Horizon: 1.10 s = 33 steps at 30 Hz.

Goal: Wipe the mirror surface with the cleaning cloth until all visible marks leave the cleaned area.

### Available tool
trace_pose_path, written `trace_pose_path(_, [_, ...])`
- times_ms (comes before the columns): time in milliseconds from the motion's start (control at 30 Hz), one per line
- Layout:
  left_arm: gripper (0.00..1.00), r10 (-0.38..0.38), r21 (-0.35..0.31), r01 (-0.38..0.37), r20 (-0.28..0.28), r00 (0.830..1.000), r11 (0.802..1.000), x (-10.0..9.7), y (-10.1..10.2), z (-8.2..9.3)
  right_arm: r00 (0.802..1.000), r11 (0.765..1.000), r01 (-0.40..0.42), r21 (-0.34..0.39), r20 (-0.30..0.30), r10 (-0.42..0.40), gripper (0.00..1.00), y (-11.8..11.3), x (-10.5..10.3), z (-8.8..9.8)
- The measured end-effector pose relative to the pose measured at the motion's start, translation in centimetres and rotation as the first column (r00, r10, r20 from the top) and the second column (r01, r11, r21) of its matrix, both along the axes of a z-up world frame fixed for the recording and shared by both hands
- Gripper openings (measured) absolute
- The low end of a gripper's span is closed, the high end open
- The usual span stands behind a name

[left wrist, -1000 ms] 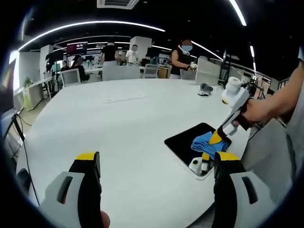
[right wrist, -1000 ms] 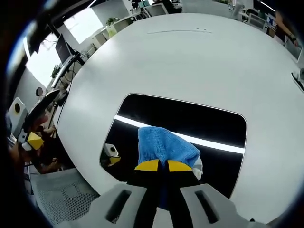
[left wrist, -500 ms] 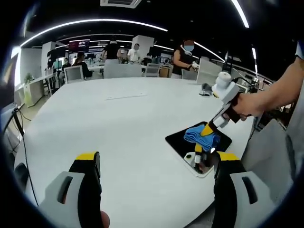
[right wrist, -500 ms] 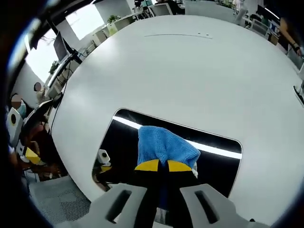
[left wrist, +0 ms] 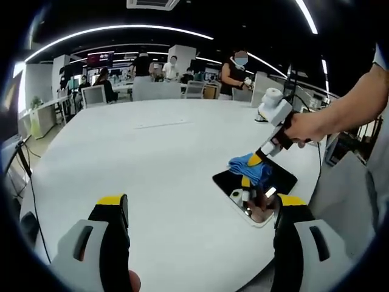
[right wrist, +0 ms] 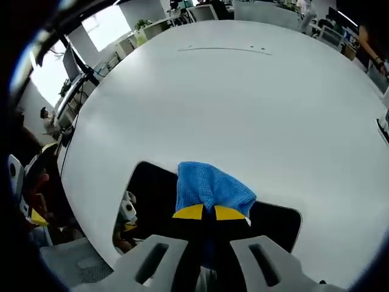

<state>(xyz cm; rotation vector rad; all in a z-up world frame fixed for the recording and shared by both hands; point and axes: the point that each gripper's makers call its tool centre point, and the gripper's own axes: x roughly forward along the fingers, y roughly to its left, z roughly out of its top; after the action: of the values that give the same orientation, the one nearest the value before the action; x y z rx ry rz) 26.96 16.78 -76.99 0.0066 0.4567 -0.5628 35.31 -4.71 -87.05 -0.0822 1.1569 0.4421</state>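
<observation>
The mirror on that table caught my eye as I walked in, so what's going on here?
A person is wiping the dark mirror on the white table with a blue cleaning cloth, which the right gripper is shut on. The cloth sits over the mirror's far edge. The left gripper hovers open above the table, holding nothing.

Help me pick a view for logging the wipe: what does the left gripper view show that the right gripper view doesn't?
Left gripper view alone: the left gripper, open and off the table; the hand driving the right gripper; people at desks beyond. Right gripper view alone: the right gripper's tips close up, shut on the cloth; a bright window at the top left. Both: the cloth on the mirror, the table, and reflections in the glass.
</observation>
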Motion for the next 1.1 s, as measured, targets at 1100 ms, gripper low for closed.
trace_pose_path(1100, [0.99,0.012,-0.024,-0.011,0.047,0.999,1.0,1.9,-0.5,1.7,1.0,1.0,0.011,-0.018,-0.01,-0.011,0.0,-2.6,-0.2,0.0])
